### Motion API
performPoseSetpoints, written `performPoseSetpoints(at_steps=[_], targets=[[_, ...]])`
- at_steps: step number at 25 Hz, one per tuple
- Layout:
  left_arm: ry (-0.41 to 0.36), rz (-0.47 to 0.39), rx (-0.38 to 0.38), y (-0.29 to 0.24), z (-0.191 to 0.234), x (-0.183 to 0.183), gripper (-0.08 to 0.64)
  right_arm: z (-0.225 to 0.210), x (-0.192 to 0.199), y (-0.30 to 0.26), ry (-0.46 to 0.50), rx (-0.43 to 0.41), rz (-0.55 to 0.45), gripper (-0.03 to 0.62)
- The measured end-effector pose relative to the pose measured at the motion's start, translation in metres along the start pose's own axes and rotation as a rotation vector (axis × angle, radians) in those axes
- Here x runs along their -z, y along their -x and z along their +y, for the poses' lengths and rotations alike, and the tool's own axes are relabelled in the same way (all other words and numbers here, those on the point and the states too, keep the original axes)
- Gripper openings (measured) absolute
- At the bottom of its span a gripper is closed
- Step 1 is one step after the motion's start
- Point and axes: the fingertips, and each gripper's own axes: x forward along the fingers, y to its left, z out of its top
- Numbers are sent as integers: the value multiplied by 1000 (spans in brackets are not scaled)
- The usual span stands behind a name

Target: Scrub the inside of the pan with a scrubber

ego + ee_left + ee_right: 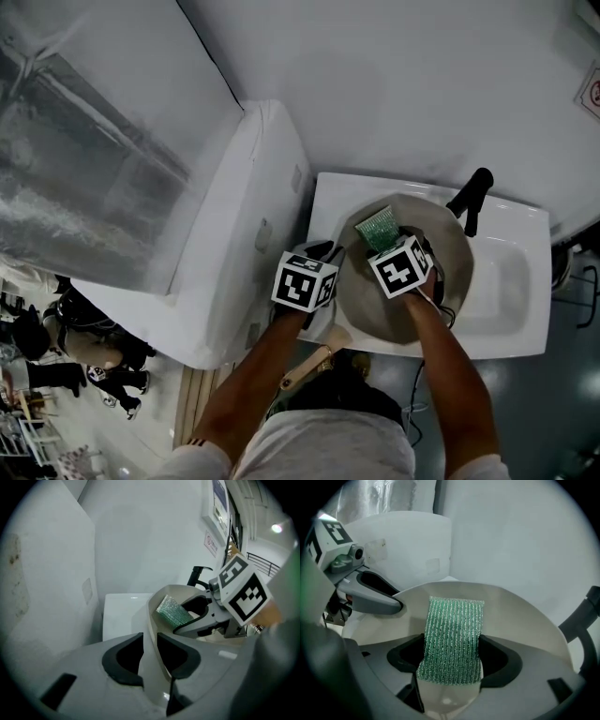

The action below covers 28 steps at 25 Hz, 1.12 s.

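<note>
- White sink (511, 281) under both tools; bare basin stretches right of right tool (450, 660).
- White boxy cabinet (234, 234) just left of left tool (150, 656), beside sink's left edge.
- Crinkled silver sheet (66, 141) further left, beyond cabinet.
- White wall (422, 84) beyond both tools; red-ringed sign (589, 94) on it, far right of right tool.
- Pale wooden piece (314, 361) behind left tool, toward person.
- Grey floor (562, 394) right of right tool.
- People (84, 347) far left, well apart.

You have a white sink (506, 225) in front of you with the pan (366, 291) sitting in its left half, its black handle (472, 197) pointing over the back rim toward the wall (403, 84).
</note>
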Motion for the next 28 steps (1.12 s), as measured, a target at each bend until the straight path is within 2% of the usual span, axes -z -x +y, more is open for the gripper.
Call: performPoseSetpoints(at_steps=[7,13,21,28], targets=[[4,-16,7,1,-1,0,89,-40,19,16,-34,81,32,351],[9,-29,13,0,-3,0,77,-46,26,29,-32,105,41,351],[37,-69,10,2,-1,-1,74,18,31,31,81,24,89,351],[45,-71,22,1,-3,-1,69,61,40,12,112,-47,134,351]])
